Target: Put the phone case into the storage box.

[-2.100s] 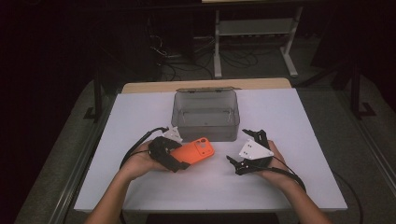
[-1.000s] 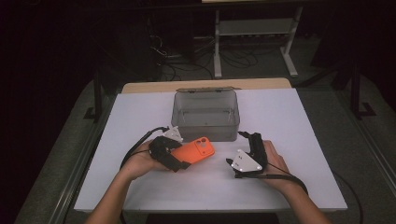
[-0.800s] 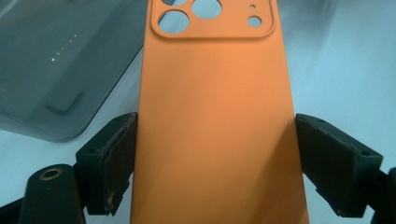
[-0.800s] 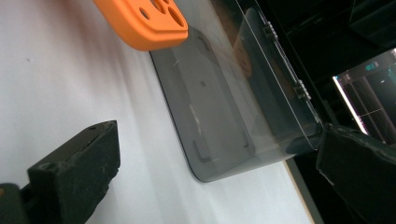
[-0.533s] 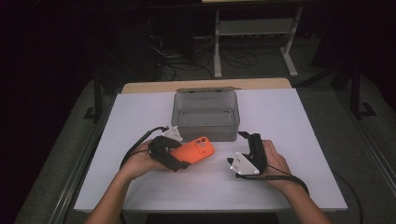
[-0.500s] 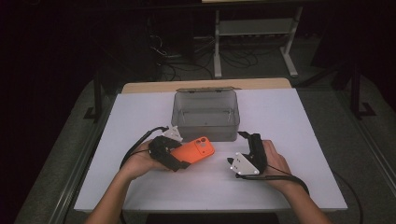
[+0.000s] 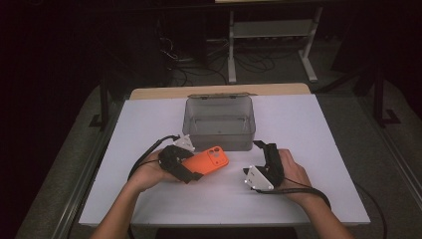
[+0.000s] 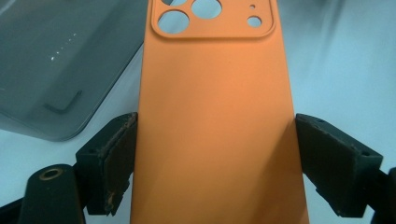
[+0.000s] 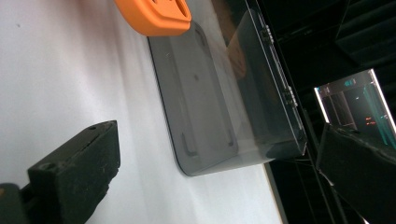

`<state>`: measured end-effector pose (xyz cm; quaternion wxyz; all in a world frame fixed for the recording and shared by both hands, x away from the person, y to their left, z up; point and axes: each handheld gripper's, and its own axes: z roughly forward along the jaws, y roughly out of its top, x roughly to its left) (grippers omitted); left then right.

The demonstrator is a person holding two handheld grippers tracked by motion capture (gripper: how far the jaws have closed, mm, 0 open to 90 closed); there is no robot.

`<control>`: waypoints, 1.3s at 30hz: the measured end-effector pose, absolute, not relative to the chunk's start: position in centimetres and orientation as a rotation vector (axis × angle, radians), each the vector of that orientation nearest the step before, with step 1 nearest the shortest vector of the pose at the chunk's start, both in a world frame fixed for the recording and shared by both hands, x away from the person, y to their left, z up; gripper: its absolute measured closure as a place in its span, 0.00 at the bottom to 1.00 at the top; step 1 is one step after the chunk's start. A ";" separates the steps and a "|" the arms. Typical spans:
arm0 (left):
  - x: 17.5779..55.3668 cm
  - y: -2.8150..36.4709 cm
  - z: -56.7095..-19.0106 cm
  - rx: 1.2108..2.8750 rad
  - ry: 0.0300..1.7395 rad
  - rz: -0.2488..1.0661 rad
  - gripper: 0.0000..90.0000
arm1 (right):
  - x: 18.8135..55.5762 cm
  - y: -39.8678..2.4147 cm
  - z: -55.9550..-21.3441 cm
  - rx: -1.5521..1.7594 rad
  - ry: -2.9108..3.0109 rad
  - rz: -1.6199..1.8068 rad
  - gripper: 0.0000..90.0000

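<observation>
The white table [image 7: 149,129] spreads bare on every side of both grippers, with the widest open room between the hands and its near edge; the grey plastic box [image 7: 219,123] stands just beyond the fingers of both, lid off, its near wall close ahead of the left fingertips. The left gripper [image 7: 191,167] is clamped across the orange phone case [image 7: 205,162]; in the left gripper view the case [image 8: 215,116] runs straight out between the two black fingers [image 8: 109,161], which stand wide and press its long edges, the left one plainly touching, the right one at the edge with no clear gap; the camera cut-outs lie at the far end, past the fingertips, and the box corner [image 8: 56,70] sits to the left of them. The right gripper [image 7: 256,159] rests on its side, jaws spread wide with nothing between them; in the right gripper view the box [image 9: 224,107] lies ahead between the fingers [image 9: 79,172] and the case's end [image 9: 154,16] further off.
</observation>
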<state>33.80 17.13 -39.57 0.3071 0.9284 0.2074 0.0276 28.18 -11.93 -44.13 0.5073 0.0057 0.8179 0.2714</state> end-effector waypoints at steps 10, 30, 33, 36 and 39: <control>33.7 17.1 -39.4 2.444 0.559 0.076 0.18 | 27.9 -11.7 -44.2 -0.044 1.936 0.594 0.00; 33.8 17.1 -39.1 2.452 0.574 0.090 0.18 | 27.7 -10.8 -44.4 -0.148 1.861 0.469 0.00; 33.8 17.2 -39.1 2.450 0.586 0.091 0.18 | 27.8 -10.4 -44.4 -0.169 1.851 0.450 0.00; 33.8 17.2 -39.0 2.448 0.587 0.096 0.18 | 27.8 -10.0 -44.4 -0.175 1.843 0.447 0.00; 33.9 17.3 -38.9 2.448 0.589 0.097 0.18 | 27.8 -9.7 -44.4 -0.192 1.834 0.436 0.00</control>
